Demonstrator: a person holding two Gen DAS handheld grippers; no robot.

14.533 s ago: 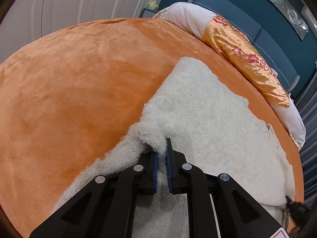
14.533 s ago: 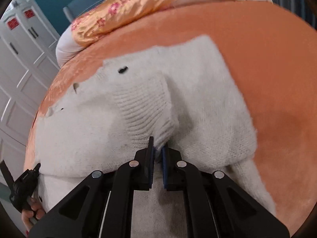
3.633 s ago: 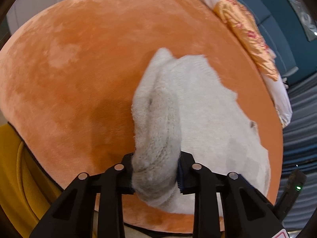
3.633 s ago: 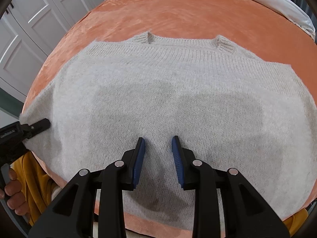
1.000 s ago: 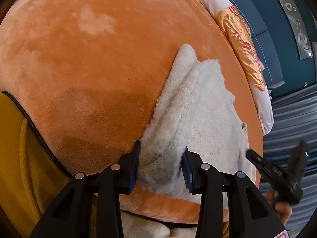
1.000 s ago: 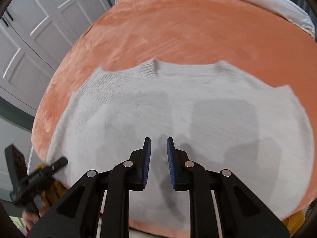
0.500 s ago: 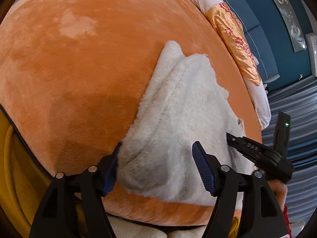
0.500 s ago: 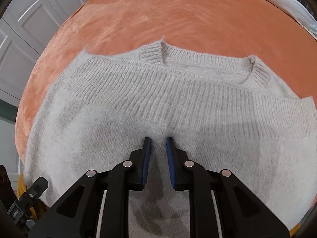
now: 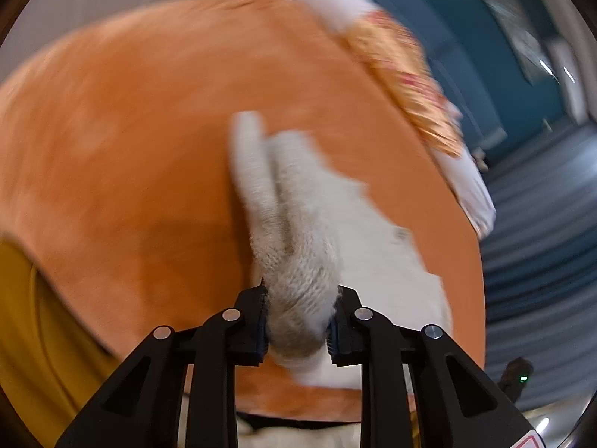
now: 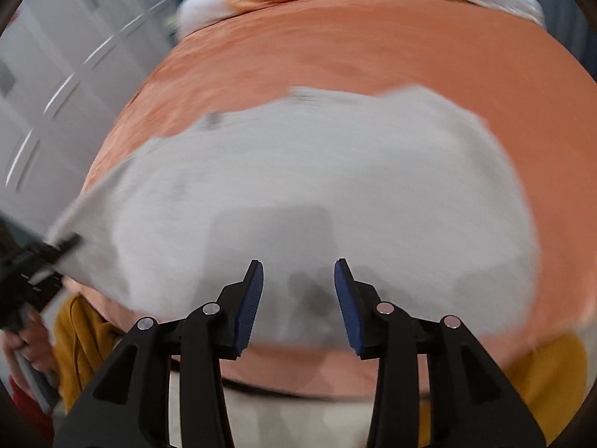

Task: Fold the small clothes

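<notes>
A cream knitted sweater (image 10: 317, 194) lies folded on the orange bedspread (image 10: 335, 44). In the left wrist view my left gripper (image 9: 298, 317) is shut on a bunched edge of the sweater (image 9: 302, 261) near the bed's front edge, and the fabric rises in a ridge away from the jaws. My right gripper (image 10: 298, 291) is open and empty, just above the sweater's near edge. The left gripper also shows at the far left of the right wrist view (image 10: 41, 261), at the sweater's left corner. Both views are motion-blurred.
An orange floral pillow (image 9: 406, 86) and white bedding (image 9: 470, 186) lie at the bed's head. White wardrobe doors (image 10: 56, 74) stand to the left. The person's mustard clothing (image 10: 86, 336) is at the bed's front edge. A teal wall (image 9: 466, 30) is behind.
My left gripper has closed from wide open onto the sweater's edge and lifted it. My right gripper has opened from nearly shut and drawn back toward the front edge.
</notes>
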